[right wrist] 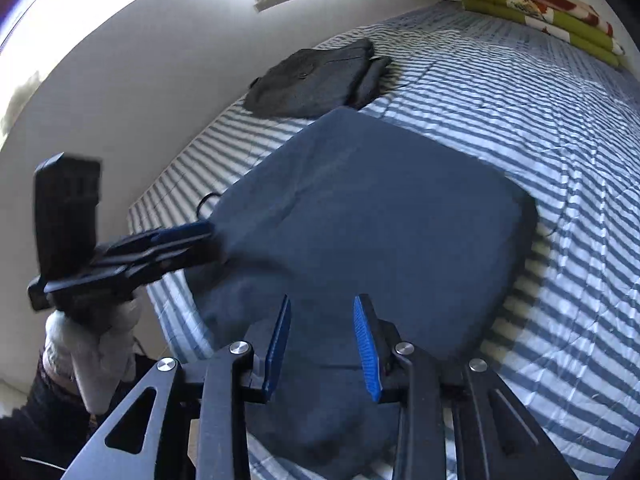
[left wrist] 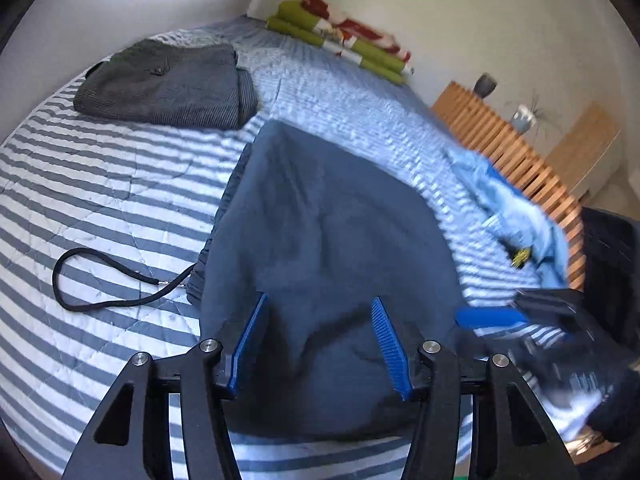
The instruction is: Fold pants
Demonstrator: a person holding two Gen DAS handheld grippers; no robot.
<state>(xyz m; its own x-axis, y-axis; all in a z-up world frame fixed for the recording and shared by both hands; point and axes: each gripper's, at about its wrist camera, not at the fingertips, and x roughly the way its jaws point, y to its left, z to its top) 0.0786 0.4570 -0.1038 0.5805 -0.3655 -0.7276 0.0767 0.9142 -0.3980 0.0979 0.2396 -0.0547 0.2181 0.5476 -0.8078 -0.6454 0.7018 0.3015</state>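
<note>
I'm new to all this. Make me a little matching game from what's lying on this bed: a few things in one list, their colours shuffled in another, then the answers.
Things:
1. folded pants under the grippers
2. folded garment farther up the bed
3. cord loop on the bedspread
4. folded blanket by the wall

Colours:
A. green with red and white
B. black
C. navy blue
D. dark grey

Pairs: 1-C, 2-D, 3-B, 4-A
</note>
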